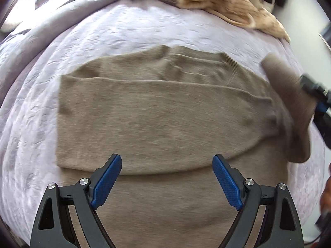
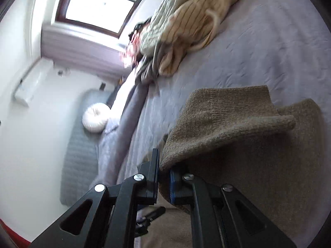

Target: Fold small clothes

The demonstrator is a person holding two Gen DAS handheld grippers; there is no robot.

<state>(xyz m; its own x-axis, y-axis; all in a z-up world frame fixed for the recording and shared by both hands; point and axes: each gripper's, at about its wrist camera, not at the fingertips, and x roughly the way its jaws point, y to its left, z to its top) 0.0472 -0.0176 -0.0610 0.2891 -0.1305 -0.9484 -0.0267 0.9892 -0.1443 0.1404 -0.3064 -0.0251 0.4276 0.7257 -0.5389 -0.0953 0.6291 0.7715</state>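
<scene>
A tan knit sweater [image 1: 157, 113] lies flat on the pale lilac bedspread [image 1: 124, 26], its left sleeve folded across the body. My left gripper [image 1: 167, 165] is open and empty, its blue pads just above the sweater's lower part. My right gripper [image 2: 164, 173] is shut on the sweater's right sleeve [image 2: 227, 122] and holds it lifted off the bed. That sleeve [image 1: 289, 95] shows at the right edge of the left wrist view, with the right gripper [image 1: 318, 95] partly visible there.
A heap of cream ribbed and grey clothes [image 1: 217, 2] lies at the far end of the bed, also in the right wrist view [image 2: 186, 26]. A grey blanket [image 1: 51, 18] lies at the far left. The right wrist view shows a window [image 2: 99, 2] and a white cushion [image 2: 96, 119].
</scene>
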